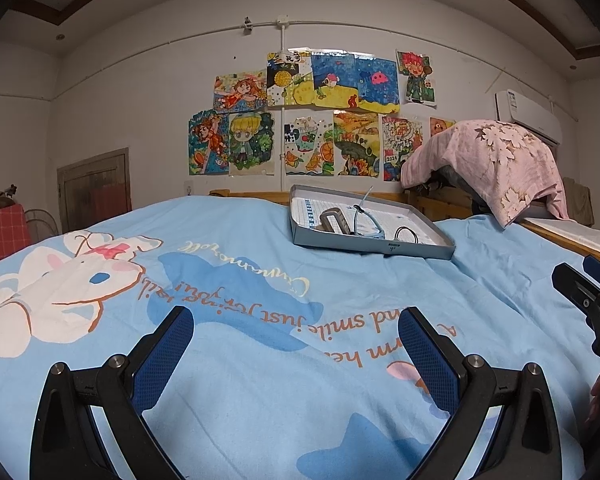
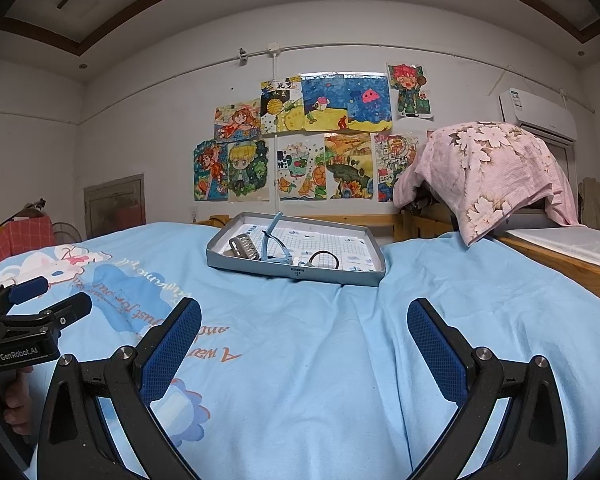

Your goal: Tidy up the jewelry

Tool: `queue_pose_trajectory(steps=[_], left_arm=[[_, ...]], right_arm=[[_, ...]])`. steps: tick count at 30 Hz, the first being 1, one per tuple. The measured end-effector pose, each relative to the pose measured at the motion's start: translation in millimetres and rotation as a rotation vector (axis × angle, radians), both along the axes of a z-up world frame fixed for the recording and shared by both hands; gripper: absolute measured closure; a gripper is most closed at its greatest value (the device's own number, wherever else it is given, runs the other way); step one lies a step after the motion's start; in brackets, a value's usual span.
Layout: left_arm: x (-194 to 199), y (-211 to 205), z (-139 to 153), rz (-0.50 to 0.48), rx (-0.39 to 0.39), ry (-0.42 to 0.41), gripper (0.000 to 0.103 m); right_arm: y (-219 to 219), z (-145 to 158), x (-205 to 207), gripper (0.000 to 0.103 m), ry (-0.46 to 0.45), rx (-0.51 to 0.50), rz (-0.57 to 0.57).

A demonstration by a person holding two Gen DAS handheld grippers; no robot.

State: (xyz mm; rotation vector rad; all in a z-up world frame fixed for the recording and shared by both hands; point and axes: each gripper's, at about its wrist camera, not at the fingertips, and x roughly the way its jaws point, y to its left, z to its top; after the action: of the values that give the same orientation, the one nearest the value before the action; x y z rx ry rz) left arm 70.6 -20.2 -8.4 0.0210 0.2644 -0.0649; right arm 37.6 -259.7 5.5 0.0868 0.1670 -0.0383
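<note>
Low in each frame, the left gripper [image 1: 296, 344] and right gripper [image 2: 304, 340] hover with fingers spread wide, grasping nothing, above the blue bedspread [image 2: 340, 360]. Upper centre, a shallow grey tray [image 2: 374, 270] already gathers a hair clip [image 2: 244, 247], blue band [image 2: 274, 240] and black hair tie [image 2: 325, 259], apparently for tidy keeping.

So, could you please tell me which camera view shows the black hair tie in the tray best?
The right wrist view: the black hair tie lies as a fuller, clearer loop near the front wall of the grey tray. In the left wrist view the same hair tie looks smaller and flatter, partly cut off by the tray's front wall.
</note>
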Motion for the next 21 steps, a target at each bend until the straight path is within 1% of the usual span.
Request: queue_pose_trajectory(steps=[21], left_arm=[[1.1,2.4,-0.9,0.001,-0.005,0.004,0.000]], right_arm=[[-1.8,-0.1,-0.3,0.002,0.006,-0.006,0.008]])
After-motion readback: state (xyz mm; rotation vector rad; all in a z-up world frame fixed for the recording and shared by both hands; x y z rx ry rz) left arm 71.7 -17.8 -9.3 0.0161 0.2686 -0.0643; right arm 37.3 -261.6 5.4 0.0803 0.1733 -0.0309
